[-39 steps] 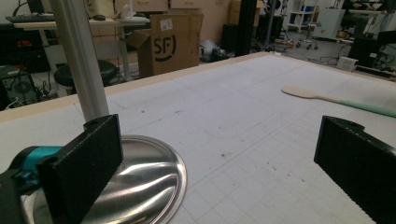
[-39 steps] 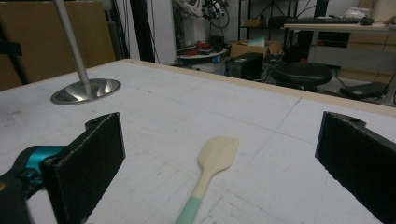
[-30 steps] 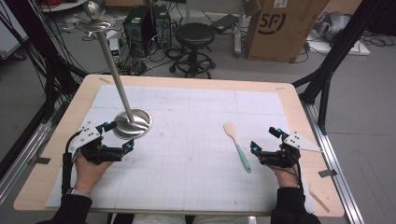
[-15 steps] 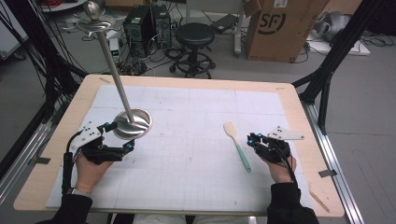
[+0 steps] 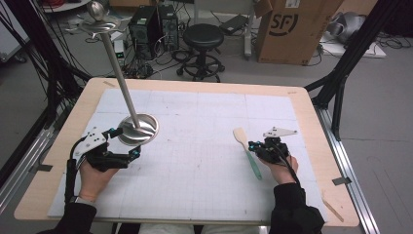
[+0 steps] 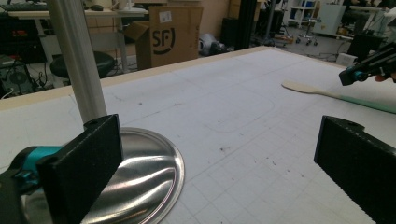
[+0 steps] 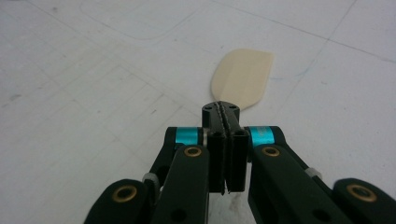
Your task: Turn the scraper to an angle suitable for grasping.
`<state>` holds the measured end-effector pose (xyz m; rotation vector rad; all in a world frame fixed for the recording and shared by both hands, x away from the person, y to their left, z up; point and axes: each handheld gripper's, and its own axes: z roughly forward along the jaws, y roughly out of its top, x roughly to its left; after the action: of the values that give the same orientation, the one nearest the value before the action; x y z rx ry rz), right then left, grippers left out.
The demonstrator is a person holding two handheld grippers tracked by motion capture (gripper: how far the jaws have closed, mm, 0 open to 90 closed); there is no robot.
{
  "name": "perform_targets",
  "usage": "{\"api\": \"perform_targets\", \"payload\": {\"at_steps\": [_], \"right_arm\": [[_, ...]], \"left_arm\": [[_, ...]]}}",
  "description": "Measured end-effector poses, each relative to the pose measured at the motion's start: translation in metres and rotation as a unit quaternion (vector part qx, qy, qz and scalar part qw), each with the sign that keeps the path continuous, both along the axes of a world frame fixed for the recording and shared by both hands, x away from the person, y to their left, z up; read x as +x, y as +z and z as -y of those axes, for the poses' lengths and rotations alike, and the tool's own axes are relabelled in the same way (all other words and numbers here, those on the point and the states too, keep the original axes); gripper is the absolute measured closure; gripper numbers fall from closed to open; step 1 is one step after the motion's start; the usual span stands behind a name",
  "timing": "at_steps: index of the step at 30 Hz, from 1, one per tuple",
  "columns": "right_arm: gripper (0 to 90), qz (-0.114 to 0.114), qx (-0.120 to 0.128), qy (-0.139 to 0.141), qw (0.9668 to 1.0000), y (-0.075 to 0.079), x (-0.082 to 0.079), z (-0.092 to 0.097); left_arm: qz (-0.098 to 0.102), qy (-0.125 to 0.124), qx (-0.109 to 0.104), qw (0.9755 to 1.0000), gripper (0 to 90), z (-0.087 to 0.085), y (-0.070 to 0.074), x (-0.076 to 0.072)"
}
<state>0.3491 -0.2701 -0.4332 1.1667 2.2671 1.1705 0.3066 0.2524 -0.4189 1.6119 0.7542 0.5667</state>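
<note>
While right gripper (image 7: 223, 112) pinches shut, spatula (image 7: 243, 77) beneath, stand (image 5: 139, 129) well apart.

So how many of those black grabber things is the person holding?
2. The left gripper sits by the metal stand's base, jaws wide apart. The right gripper is over the spatula, jaws together.
</note>
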Motion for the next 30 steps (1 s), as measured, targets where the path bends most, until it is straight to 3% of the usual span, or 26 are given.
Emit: {"api": "perform_targets", "payload": {"at_steps": [5,8,12,21,24,30], "right_arm": [[89.5,0.022,-0.058,-0.007,0.998,-0.005,0.005,-0.004],[89.5,0.019,-0.06,-0.009,0.998,-0.006,0.007,-0.004],[89.5,-0.002,-0.059,-0.014,0.9981,-0.012,0.012,-0.002],[89.6,-0.015,-0.049,-0.023,0.9984,-0.013,0.013,-0.003],[89.7,-0.02,-0.052,-0.013,0.9984,-0.012,0.01,-0.005],[89.8,-0.052,-0.033,-0.002,0.9981,-0.01,0.003,-0.009]], "left_arm": [[0.005,0.002,0.005,1.0,1.8,0.0,0.0,-0.001],[0.006,0.002,0.007,1.0,1.8,0.0,0.001,-0.001],[0.005,0.003,0.009,0.9999,1.8,0.0,0.0,-0.001],[0.005,0.002,0.009,0.9999,1.8,0.0,0.0,-0.001],[0.004,0.002,0.009,0.9999,1.8,0.0,0.0,-0.001],[0.004,0.001,0.01,0.9999,1.8,0.0,0.0,-0.001]]}}
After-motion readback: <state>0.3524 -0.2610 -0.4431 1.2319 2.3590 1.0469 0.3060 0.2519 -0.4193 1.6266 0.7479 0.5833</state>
